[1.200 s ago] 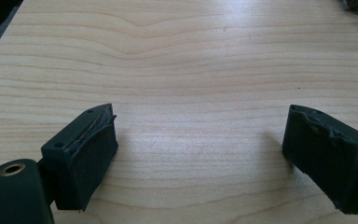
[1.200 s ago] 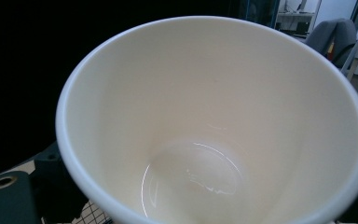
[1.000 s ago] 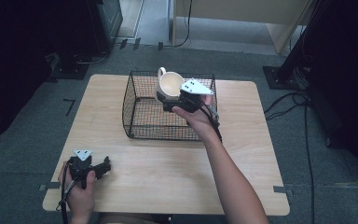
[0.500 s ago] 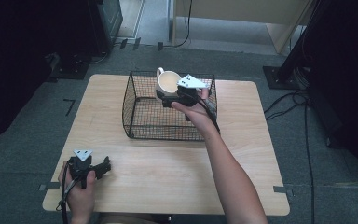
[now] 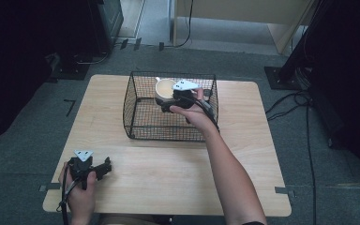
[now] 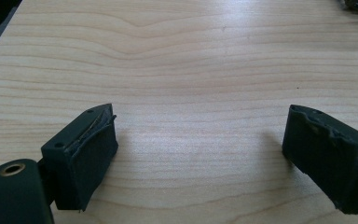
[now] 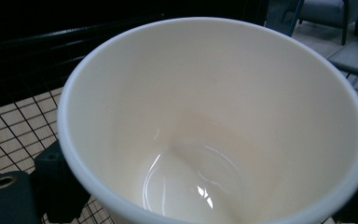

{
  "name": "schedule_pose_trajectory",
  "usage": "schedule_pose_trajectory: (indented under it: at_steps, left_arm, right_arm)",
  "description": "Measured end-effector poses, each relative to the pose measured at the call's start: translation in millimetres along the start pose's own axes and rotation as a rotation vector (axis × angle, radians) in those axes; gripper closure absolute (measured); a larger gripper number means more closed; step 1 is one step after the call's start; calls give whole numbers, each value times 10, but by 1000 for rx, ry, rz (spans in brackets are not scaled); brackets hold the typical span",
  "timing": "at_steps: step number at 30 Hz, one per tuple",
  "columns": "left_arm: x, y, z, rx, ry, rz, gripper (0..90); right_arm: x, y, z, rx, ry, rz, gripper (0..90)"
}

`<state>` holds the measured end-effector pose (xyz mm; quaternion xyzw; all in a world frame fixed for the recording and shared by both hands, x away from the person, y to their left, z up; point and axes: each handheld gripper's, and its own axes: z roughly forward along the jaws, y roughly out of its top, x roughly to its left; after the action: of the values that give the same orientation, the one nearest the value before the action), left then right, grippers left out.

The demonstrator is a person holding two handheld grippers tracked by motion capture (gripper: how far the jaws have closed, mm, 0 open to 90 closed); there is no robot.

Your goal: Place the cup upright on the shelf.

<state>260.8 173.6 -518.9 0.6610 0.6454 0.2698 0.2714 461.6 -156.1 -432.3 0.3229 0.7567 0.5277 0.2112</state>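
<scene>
A pale wooden table (image 5: 168, 178) stands on grey carpet, and toward its far edge sits a black wire basket (image 5: 143, 117). Inside the basket, up at about one o'clock from its centre, is a cream cup (image 5: 165, 87) with a handle at its far rim, mouth upward. The person's right hand (image 5: 194, 112) reaches over the basket's three o'clock side and holds the right gripper (image 5: 168, 104) against the cup. In the right gripper view the cup (image 7: 214, 121) looms close, its glossy inside empty, with a black jaw visible low on either side of its wall, at about eight o'clock and four o'clock; the tongs look clamped on the cup, the basket mesh (image 7: 14, 121) beneath.

Down at the table's seven o'clock corner the left hand (image 5: 82, 192) rests with the left gripper (image 5: 104, 167) on the wood, well apart from the basket. In the left gripper view its two black jaws stand wide apart over bare tabletop (image 6: 186, 74), nothing between them.
</scene>
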Motion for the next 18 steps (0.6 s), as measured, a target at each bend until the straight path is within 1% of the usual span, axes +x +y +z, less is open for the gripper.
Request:
schedule_pose_trajectory:
  at_steps: [2,4,5,7,8,9,10,11,13,14,16,17,18]
  left_arm:
    - [0,0,0,0,0,0,100]
    - [-1,0,1,-1,-1,-1,101]
    - [0,0,0,0,-1,1,100]
    - [0,0,0,-1,-1,1,100]
    - [0,0,0,0,-1,1,100]
    - [0,0,0,0,-1,2,101]
    - [0,0,0,0,-1,2,101]
    - [0,0,0,0,-1,2,101]
    - [-1,0,1,-1,-1,2,101]
    - [-1,0,1,-1,-2,2,101]
    - [-1,0,1,-1,-1,2,100]
    - [-1,0,1,-1,-1,2,100]
    - [-1,0,1,-1,-1,2,100]
  right_arm:
    - [-12,-21,26,16,5,9,87]
    - [-19,-32,38,21,13,14,87]
    - [-23,-54,61,43,29,20,87]
    - [-15,-69,87,73,33,-3,87]
    - [-15,-69,87,73,33,-3,87]
    - [-5,-77,112,95,37,-18,87]
    - [-7,-80,124,104,38,-26,87]
    - [-7,-80,124,104,38,-26,87]
    - [-7,-89,149,125,39,-22,87]
    - [-13,-104,177,151,41,-24,87]
    - [-13,-127,207,181,50,-33,87]
    - [-12,-137,219,197,57,-45,87]
    - [-12,-137,219,197,57,-45,87]
